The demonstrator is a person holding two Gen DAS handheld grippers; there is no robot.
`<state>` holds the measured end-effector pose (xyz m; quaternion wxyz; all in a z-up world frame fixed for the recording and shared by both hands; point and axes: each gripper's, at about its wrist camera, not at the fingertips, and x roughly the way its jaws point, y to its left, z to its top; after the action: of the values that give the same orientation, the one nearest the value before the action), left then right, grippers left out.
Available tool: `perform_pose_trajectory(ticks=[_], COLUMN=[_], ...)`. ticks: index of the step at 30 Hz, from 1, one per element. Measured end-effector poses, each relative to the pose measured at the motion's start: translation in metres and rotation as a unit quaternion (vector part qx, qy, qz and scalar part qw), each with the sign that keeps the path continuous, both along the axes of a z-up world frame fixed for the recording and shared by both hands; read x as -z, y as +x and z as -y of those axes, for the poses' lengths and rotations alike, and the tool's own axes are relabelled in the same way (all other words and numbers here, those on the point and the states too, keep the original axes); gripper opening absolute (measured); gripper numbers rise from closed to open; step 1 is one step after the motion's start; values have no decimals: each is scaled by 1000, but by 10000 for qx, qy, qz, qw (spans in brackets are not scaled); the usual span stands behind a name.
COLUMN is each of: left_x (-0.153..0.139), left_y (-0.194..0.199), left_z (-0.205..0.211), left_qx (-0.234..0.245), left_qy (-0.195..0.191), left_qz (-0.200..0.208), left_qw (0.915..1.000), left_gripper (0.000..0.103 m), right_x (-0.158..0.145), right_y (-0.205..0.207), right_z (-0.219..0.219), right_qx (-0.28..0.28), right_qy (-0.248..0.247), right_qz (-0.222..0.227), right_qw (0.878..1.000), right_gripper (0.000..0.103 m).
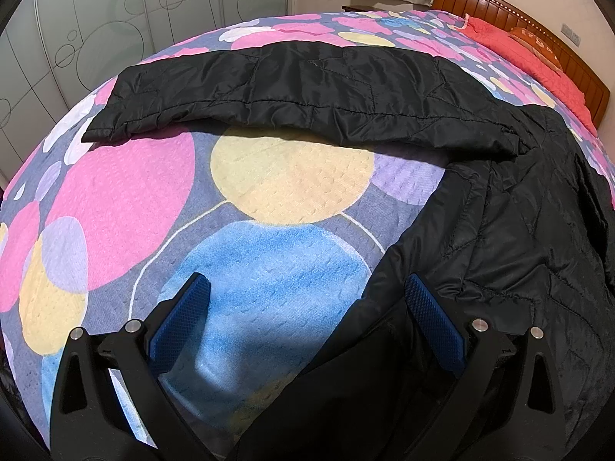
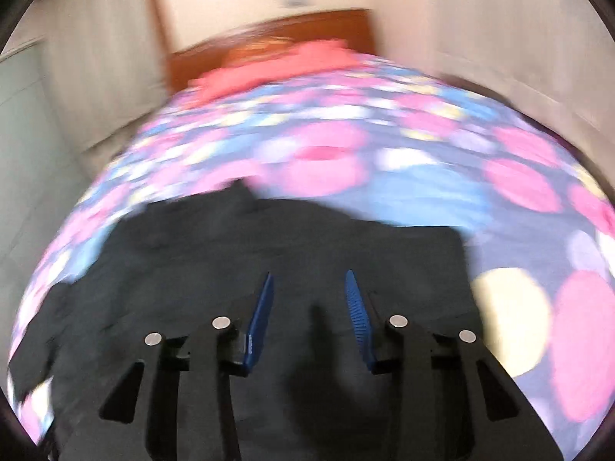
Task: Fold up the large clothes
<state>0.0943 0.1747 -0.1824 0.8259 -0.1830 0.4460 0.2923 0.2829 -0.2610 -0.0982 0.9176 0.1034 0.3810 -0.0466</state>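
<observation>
Jacket (image 1: 499, 230) is the big thing on the bed, black and puffy with stitched lines. In the left wrist view its body lies on the right side, and one long sleeve (image 1: 292, 88) stretches out flat to the left across the far part of the bedspread (image 1: 127, 199), which has big pink, yellow and blue circles on it. The left gripper (image 1: 305, 292) is wide open. Its left blue pad (image 1: 180, 319) sits over the blue circle, and its right blue pad (image 1: 434, 319) sits over the near edge of the jacket, but nothing is pinched between them. A wooden headboard (image 1: 538, 38) stands at the far right, with a red pillow (image 1: 511, 46) beside it. The right wrist view is very blurry. There the right gripper (image 2: 309, 280) is open too, with a gap between its blue pads, and it seems to hang just over the black jacket (image 2: 269, 238), holding nothing. The bedspread (image 2: 423, 176) spreads out far behind it.
</observation>
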Motion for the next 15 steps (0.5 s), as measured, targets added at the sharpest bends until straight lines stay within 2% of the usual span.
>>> perform_pose_trajectory(ticks=[2,4,6,11,15], left_x=[0,0,0,0,0], left_y=[0,0,0,0,1], left_z=[0,0,0,0,-1], left_qx=[1,0,0,3,4], left_qy=[-2,-3,2,5,13], left_qz=[-2,-2,-7,-9,-14], left_qw=[10000,10000,10000,10000,10000], left_gripper=[101,101,101,101,101], right_x=[16,41,53,45,25], right_y=[14,24,26,25,4], right_z=[20,31,30,26,-2], right_qx=[259,295,210,257,147], right_qy=[-55,9,-78,-304,-426], right_qz=[-251,-640,-623,-634,-348], right_qw=[9993,9975,9978,9972,9984], right_gripper=[39,39,39,39,39])
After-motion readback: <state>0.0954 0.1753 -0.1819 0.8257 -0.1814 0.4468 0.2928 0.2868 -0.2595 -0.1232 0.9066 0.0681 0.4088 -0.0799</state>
